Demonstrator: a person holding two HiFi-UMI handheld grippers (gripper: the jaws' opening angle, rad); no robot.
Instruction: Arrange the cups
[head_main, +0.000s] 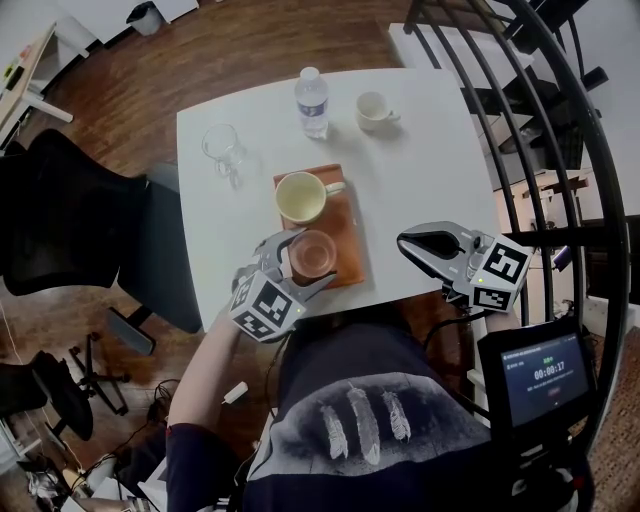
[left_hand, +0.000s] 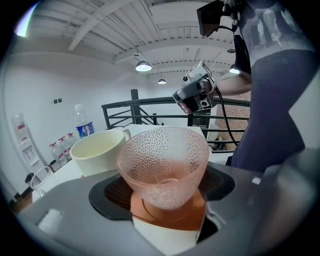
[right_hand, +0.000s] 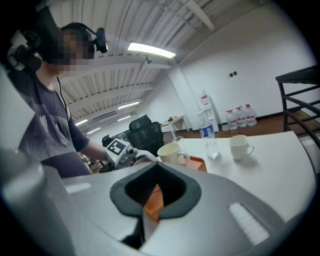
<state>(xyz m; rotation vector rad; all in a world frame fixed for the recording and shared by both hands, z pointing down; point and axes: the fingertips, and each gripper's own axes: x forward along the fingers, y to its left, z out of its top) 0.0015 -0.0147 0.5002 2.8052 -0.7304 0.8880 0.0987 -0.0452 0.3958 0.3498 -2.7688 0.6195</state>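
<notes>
A pink dimpled glass cup (head_main: 312, 252) (left_hand: 162, 170) stands on the near end of the orange tray (head_main: 343, 228) on the white table (head_main: 430, 170). My left gripper (head_main: 306, 258) (left_hand: 162, 200) is around it, with a pad against each side of the cup. Just behind it on the tray sits a cream mug (head_main: 300, 197) (left_hand: 97, 150) (right_hand: 170, 152). A small white cup (head_main: 374, 110) (right_hand: 240, 146) stands at the far right of the table. My right gripper (head_main: 405, 240) (right_hand: 150, 200) hovers at the table's near right edge, shut and empty.
A water bottle (head_main: 312, 102) (right_hand: 206, 132) stands at the far middle and a clear glass mug (head_main: 222, 145) at the far left. A black office chair (head_main: 80, 220) is left of the table, a curved black railing (head_main: 560, 150) right of it.
</notes>
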